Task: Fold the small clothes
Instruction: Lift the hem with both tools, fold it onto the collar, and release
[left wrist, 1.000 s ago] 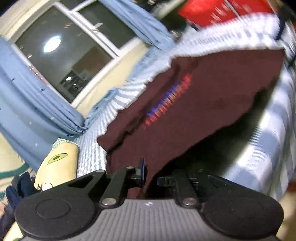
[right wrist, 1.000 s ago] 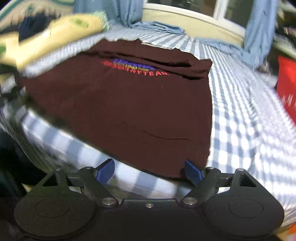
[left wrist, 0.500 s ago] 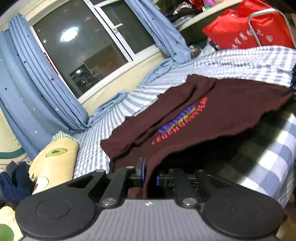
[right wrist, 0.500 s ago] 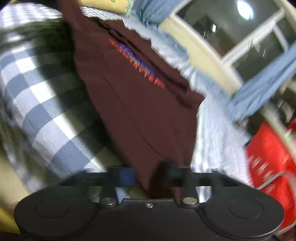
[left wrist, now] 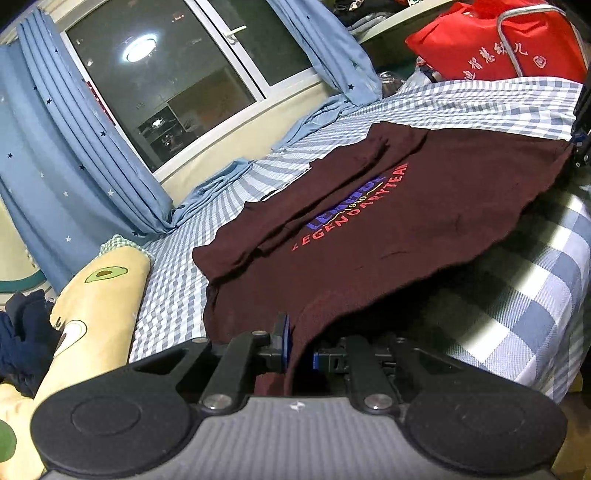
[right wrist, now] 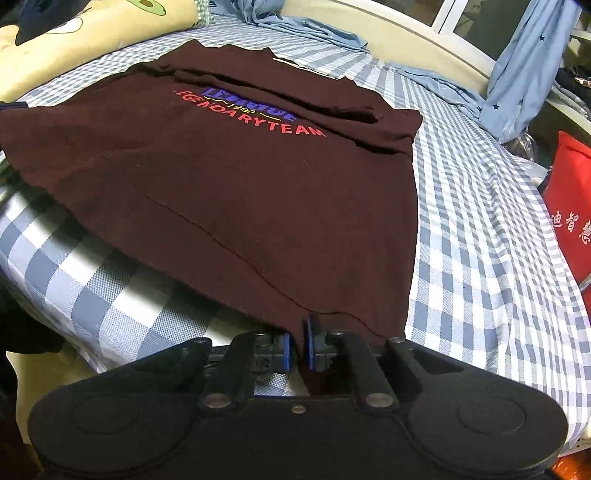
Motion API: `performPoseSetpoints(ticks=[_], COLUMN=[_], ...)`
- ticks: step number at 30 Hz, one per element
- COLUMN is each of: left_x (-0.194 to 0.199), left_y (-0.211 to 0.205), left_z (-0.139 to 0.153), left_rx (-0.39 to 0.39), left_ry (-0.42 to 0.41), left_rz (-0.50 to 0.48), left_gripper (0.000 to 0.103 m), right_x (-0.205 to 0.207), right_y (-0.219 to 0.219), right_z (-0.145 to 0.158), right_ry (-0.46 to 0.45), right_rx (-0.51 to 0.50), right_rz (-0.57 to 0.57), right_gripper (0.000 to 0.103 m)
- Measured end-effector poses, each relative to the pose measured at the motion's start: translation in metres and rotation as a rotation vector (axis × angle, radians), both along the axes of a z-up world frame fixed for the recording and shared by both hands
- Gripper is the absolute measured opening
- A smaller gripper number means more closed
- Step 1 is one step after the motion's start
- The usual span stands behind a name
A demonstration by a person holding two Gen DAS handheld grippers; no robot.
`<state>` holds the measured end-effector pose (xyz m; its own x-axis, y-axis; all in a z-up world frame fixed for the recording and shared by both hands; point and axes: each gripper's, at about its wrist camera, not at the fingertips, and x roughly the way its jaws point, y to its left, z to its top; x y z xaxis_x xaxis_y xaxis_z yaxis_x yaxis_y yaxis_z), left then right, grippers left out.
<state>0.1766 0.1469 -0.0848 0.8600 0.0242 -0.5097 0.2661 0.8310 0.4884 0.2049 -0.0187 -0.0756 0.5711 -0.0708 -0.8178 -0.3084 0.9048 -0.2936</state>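
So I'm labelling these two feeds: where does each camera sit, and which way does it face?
Left wrist: on the left hand-held gripper, at the near hem, looking across the maroon T-shirt toward the window; the right hand-held gripper shows at the frame's right edge.
Right wrist: on the right hand-held gripper, clamped on the hem, facing up the shirt toward the avocado-print pillow.
Shared: shirt, checked bedsheet, red bag.
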Motion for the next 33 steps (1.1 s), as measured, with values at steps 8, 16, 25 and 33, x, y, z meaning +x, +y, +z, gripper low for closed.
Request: performPoseSetpoints(ticks=[8,16,25,33], left_x=[0.003,0.095,0.324,0.482], left_y=[-0.002,0.005,0.036,0.056], left_z=[0.01,0.068,0.112,0.051], left_rx=[0.018,0.009,-0.057,-0.121], left_ry=[-0.103,-0.263,-0.121,0.262], left_rz=[0.058,0.08,0.114,0.129], left_gripper=[0.012,0.012,0.012,0.012], right_x=[0.0,0.058,0.264,0.46], right_y=[0.0,0.002,0.032,0.039], right_z=[0.015,0.104,0.164,0.086], right_ry=[-0.055,-0.233,-0.314,-0.042], right_rx=[0.025,0.034,-0.138,-0.203], right_rz=[-0.002,0.126,0.212,0.142], right_gripper=[0.004,0.003,0.003,0.003])
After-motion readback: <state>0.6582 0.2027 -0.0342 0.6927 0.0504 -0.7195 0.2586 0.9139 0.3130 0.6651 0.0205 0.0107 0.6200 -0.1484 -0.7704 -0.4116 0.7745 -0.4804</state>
